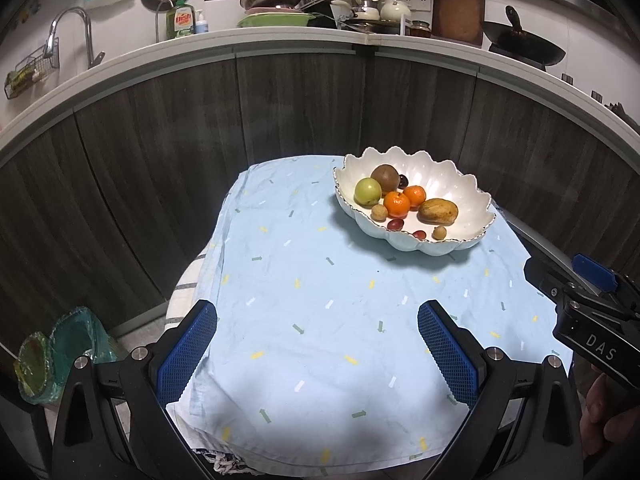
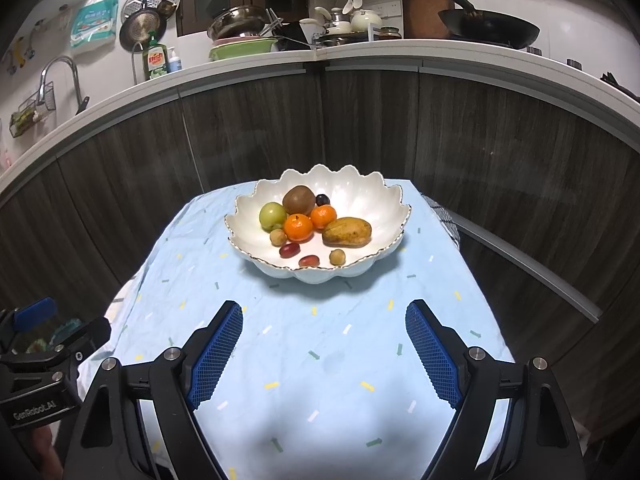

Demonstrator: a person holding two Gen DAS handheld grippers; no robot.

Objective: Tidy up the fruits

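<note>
Dark wood cabinets are seen behind a surface (image 2: 440, 300) covered by a pale blue cloth (image 1: 320, 320). On it, a white scalloped bowl (image 2: 384, 200) is set toward the far end, and the fruits (image 2: 298, 227) are all held inside it. Both the left gripper (image 1: 318, 350) and the right gripper (image 2: 324, 350) are held wide apart and empty above the near cloth, well short of the bowl.

A black wok (image 2: 490, 30), green dish-soap bottle (image 2: 156, 60) and faucet (image 2: 60, 76) occupy the kitchen counter (image 2: 240, 68).
</note>
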